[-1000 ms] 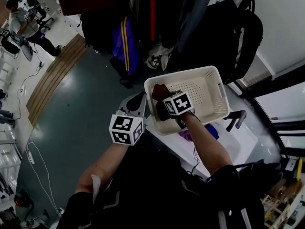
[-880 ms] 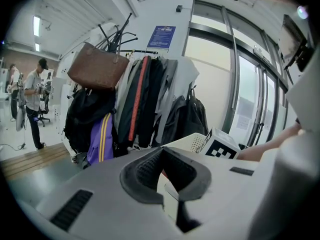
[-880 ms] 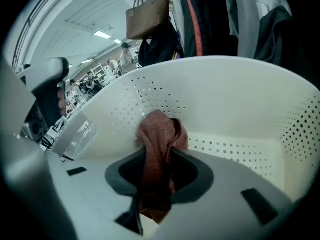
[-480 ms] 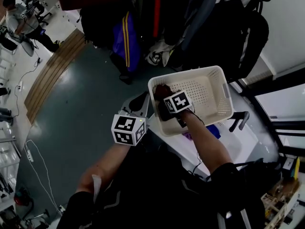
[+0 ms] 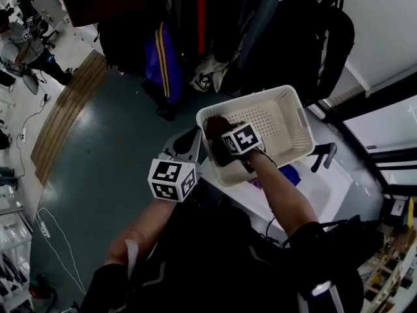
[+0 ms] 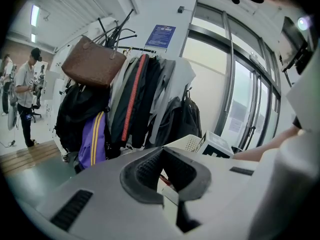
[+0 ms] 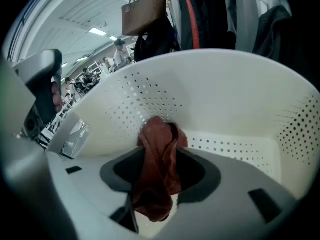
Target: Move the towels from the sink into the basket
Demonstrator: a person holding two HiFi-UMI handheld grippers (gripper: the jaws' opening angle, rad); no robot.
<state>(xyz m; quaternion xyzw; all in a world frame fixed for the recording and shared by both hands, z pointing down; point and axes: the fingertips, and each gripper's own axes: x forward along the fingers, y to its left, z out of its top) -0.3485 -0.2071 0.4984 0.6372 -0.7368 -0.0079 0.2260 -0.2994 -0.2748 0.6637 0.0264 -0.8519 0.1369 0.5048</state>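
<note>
Right hand-held gripper [image 7: 161,179] jaws just opened, red towel [image 7: 160,149] hanging between, inside basket [image 7: 225,94], head view hides jaws

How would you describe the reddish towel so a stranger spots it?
Start at the white basket. At its left end a towel hangs between the right gripper's jaws, which have just been opening. It is rust-red, the only cloth in the basket.

The right gripper [image 5: 220,142] reaches into the white basket [image 5: 275,119]. Its jaws have just been opening, with a red towel [image 5: 214,124] between them. The left gripper [image 5: 190,141] hovers just beside the basket.
</note>
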